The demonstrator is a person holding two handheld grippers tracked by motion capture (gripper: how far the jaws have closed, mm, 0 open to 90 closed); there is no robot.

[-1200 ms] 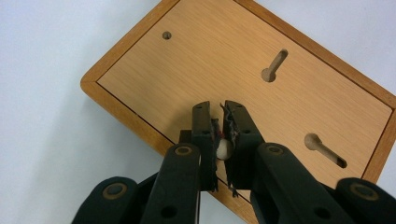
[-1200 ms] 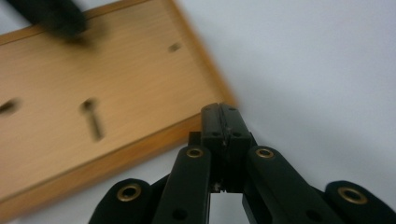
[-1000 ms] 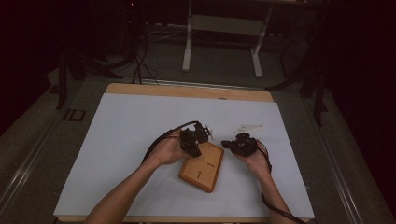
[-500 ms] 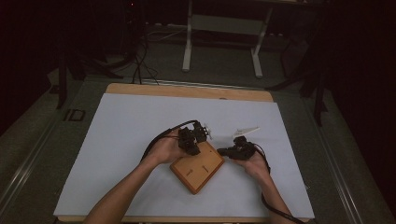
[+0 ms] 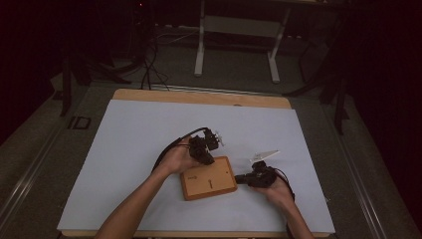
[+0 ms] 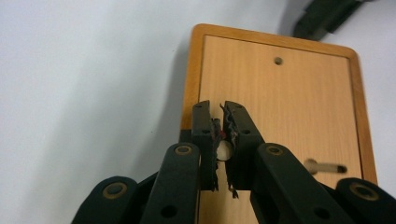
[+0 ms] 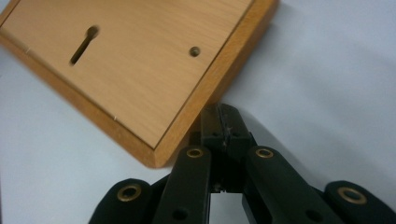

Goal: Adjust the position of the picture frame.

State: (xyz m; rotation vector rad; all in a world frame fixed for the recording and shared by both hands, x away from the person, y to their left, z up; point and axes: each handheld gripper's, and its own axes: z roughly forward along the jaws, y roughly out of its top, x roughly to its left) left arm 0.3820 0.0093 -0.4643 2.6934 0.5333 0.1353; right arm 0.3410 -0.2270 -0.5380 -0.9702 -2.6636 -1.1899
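Lying flat mid-desk (image 5: pixel 124 149), wooden board (image 5: pixel 208 178) looks rigid, light, smooth-faced; best gripped at rim. Left gripper (image 6: pixel 219 122) jaws nearly closed above it; right gripper (image 7: pixel 223 122) jaws closed, against its edge.

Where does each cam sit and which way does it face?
High view: above the person's side, looking forward and down at the table; forearms, left gripper, right gripper.
Left gripper view: along its jaws onto the wooden board.
Right gripper view: along its jaws at the board's edge.
Shared: the board.
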